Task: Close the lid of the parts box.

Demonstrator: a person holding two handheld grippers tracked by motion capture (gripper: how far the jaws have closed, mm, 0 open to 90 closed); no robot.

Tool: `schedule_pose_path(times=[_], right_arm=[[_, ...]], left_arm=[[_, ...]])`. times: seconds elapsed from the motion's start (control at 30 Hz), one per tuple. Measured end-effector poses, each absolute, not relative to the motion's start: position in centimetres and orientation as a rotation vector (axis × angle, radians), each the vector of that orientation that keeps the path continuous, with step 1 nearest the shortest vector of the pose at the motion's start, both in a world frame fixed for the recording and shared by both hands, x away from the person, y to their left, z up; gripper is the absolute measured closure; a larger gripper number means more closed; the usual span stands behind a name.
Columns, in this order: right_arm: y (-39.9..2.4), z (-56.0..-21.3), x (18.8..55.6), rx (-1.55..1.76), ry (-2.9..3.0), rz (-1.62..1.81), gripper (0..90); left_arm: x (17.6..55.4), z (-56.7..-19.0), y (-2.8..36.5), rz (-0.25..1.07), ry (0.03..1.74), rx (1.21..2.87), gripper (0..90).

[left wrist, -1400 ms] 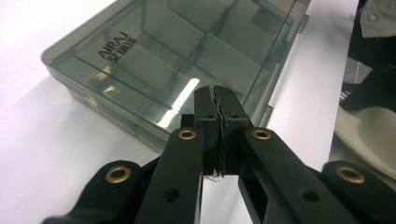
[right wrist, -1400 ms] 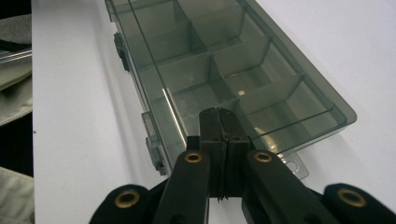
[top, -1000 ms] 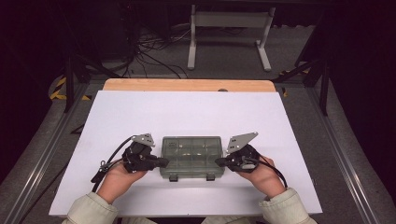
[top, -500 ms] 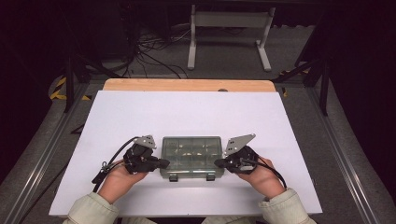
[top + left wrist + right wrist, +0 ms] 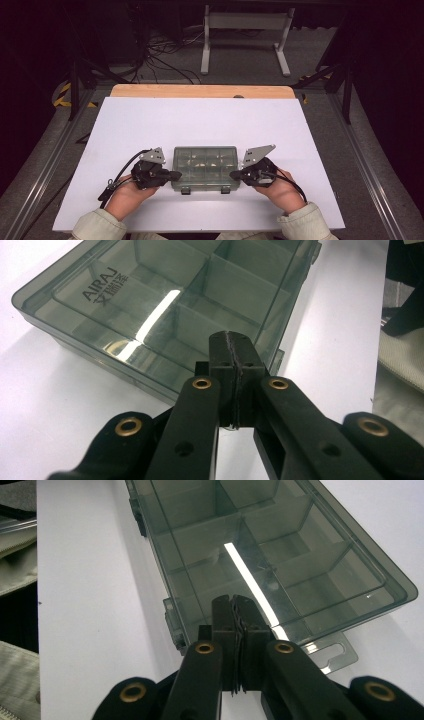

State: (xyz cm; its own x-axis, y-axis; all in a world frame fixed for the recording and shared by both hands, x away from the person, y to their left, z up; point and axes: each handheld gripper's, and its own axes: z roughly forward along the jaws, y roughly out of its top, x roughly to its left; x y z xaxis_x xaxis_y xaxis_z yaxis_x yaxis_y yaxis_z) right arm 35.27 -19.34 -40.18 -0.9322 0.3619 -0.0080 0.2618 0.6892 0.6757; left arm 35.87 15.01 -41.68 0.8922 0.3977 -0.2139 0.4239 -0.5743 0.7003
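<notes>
High view: organizer box (image 5: pixel 205 167) lies crosswise.

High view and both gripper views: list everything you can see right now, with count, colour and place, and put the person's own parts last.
Compartment box: one, smoky clear plastic, lid closed, near-centre of the sheet between the two grippers; small pale items inside, too small to tell.
White sheet: one, covers most of the table.
Wooden tabletop: one, light wood, bare strip along the far edge.
Metal stand: one, pale grey, on the floor beyond the table.
Cables: several, black, on the floor at far left.
Left gripper: one, black, jaws shut, tip at the box's left end.
Right gripper: one, black, jaws shut, tip at the box's right end.
Hands: two, pale sleeves, at the near edge.
</notes>
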Motion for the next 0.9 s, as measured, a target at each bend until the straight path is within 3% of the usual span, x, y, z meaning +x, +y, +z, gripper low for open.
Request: schedule_pose_path(times=[0.9], right_arm=[[-19.2,-40.58,35.12,0.475,2.772,1.045,90.0]], left_arm=[[35.51,-41.64,14.4,0.003,0.615,2.291,89.7]])
